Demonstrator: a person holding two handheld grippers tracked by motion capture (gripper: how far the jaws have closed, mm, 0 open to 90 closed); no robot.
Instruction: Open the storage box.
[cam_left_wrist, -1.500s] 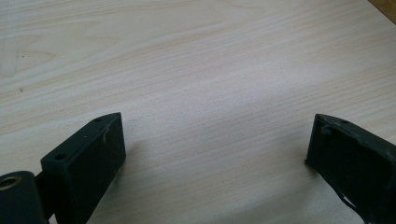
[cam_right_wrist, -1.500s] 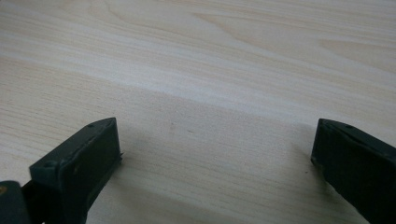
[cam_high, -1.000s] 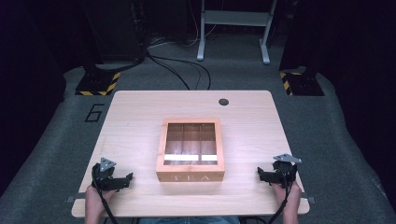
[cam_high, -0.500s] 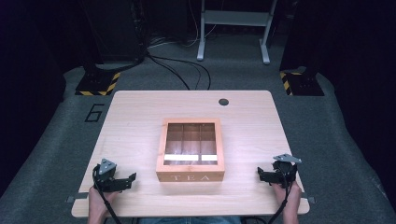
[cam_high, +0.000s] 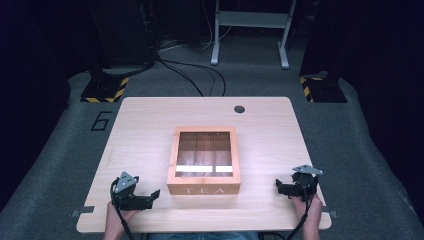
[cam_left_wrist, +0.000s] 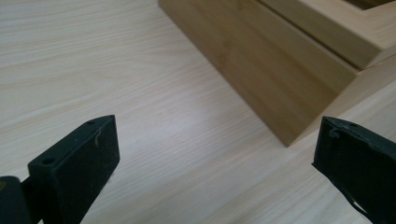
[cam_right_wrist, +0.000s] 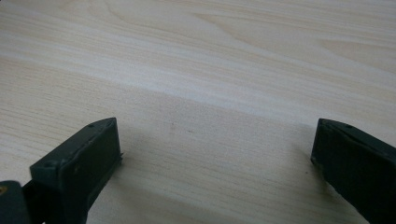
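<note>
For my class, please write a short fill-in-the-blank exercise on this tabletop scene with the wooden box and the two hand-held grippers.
1. The word printed on the front of the wooden box is ____.
2. The lid of the box is ____, and dividers show through its clear pane.
3. The jaws of the left gripper stand ____, with nothing between them.
4. The right gripper rests on the table to the ____ of the box in the high view.

Missing words: TEA; shut; open; right

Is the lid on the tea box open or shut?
Shut. The tea box has its glass-paned lid lying flat on top, and the left gripper view shows just a thin seam under it.
</note>
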